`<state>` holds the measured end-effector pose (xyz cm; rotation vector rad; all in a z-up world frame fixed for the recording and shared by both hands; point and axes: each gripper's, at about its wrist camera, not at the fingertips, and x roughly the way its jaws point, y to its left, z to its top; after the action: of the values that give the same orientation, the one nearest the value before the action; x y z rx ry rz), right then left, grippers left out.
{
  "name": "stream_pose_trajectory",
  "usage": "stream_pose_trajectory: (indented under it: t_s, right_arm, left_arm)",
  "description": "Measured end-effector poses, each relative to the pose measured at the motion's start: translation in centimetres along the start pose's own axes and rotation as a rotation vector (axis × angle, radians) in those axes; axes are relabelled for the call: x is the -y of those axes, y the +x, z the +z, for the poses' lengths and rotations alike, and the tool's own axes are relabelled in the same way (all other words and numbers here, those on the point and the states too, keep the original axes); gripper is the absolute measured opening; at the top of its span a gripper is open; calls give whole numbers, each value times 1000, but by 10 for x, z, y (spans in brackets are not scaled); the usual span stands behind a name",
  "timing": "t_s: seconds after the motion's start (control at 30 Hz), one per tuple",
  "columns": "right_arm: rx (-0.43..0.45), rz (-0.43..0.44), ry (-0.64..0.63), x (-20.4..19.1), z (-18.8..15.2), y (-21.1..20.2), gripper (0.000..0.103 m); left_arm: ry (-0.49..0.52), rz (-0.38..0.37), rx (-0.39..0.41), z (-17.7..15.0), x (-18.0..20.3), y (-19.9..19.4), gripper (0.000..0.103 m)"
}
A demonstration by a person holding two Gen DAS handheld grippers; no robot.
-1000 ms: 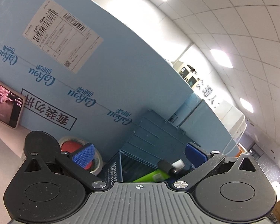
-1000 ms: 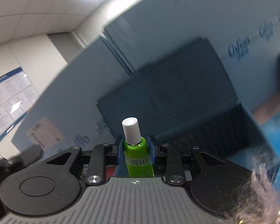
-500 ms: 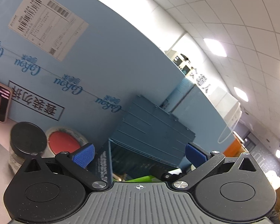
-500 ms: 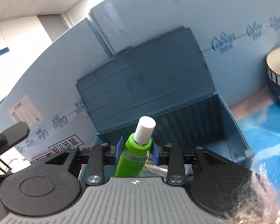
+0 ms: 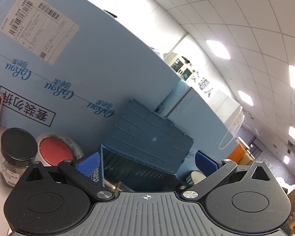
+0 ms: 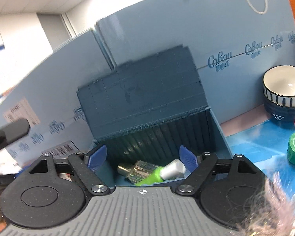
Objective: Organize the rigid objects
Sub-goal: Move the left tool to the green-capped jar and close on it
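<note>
Released since the earlier frame: lime-green plastic bottle with white cap point(image 6: 163, 174), now lying tilted inside dark blue plastic storage box with raised lid point(image 6: 216, 125), beside clear glass bottle point(image 6: 139, 170). Right gripper point(image 6: 142, 158): jaws just opening, standing wide, holding nothing. Left gripper point(image 5: 147, 162): jaws spread, gripping nothing.

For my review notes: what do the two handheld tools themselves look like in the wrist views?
The left tool and the right tool look alike: a grey ribbed body with a small white crosshair mark at its front edge, two black rounded housings each with a round disc and a triangular cut-out, black link arms on silver screws, and blue textured fingertip pads. No cables, sleeves or hands are visible.
</note>
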<state>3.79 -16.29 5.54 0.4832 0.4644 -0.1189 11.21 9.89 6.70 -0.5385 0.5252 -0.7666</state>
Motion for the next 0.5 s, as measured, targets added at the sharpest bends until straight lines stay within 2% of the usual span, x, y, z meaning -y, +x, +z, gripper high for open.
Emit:
stream_pose_trajectory:
  t_s: [0.23,0.5]
  right_arm:
    - [144,29,12,11,10,-40,91]
    - [226,14,10,43,5,-82,93]
  left_arm:
    - [40,-14,-2,-4,14,0,103]
    - [132,-50,-43,-14,38,6,103]
